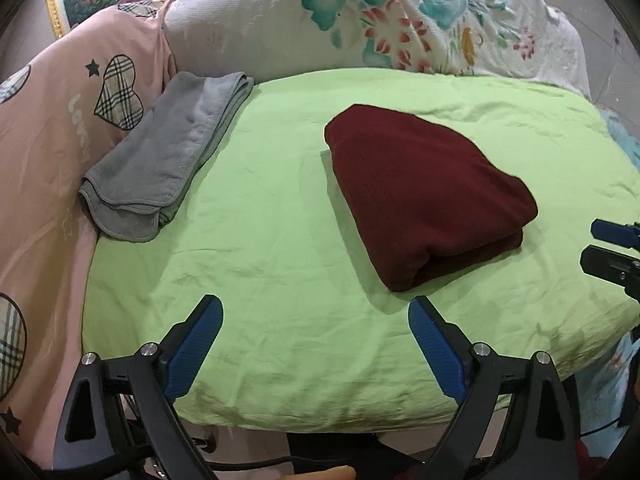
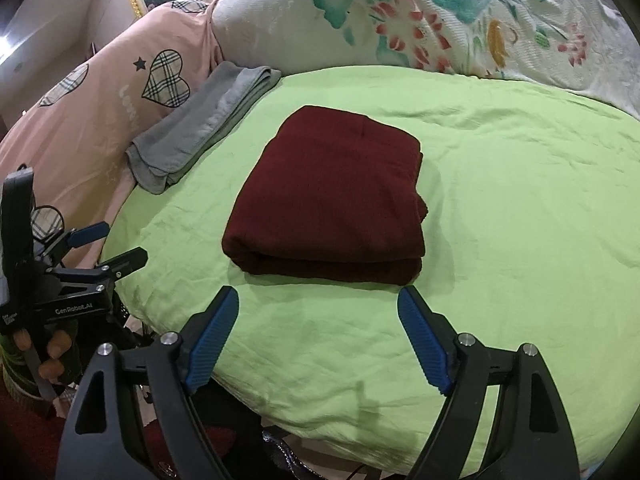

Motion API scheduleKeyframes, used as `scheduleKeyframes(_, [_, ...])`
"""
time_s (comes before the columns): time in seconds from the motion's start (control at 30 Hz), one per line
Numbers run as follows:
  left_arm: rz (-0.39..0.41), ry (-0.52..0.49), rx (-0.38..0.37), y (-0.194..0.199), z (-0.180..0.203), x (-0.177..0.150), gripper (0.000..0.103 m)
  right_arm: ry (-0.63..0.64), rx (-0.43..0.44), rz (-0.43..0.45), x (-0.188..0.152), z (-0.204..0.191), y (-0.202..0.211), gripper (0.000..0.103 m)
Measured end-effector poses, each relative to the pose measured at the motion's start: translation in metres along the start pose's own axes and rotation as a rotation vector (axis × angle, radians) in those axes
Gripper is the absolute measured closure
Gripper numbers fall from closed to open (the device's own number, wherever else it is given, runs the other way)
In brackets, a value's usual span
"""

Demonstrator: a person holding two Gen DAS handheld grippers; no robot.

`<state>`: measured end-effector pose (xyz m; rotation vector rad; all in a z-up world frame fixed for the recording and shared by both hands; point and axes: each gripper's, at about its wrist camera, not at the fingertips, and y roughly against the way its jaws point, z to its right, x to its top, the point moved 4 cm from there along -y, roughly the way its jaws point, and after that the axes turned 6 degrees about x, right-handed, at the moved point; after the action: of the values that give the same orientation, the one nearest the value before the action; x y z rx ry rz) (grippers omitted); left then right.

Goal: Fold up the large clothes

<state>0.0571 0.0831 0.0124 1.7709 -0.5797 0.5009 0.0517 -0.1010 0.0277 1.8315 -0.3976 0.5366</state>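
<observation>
Right wrist view: the folded dark-red knitted garment (image 2: 332, 196) lies on the light-green sheet (image 2: 500, 200) — right gripper (image 2: 318, 312) and left gripper (image 1: 316, 316) near it, jaws spread, empty.

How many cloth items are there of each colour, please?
Dark red folded garment: 1
Grey folded towel: 1
Green sheet: 1
Pink cover with hearts: 1
White floral cover: 1
Total: 5
</observation>
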Motion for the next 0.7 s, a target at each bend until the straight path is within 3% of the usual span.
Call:
scheduleKeyframes(0.3, [-0.055,-0.019,0.018,-0.027,0.015,-0.007,0.009,-0.024,0.004,-0.042,-0.012,0.004,-0.027,0.021])
scheduleKeyframes(0.7, [-0.059,0.007,-0.001,-0.041,0.015,0.018,0.009,0.015,0.012,-0.071,0.003,0.001,-0.047,0.021])
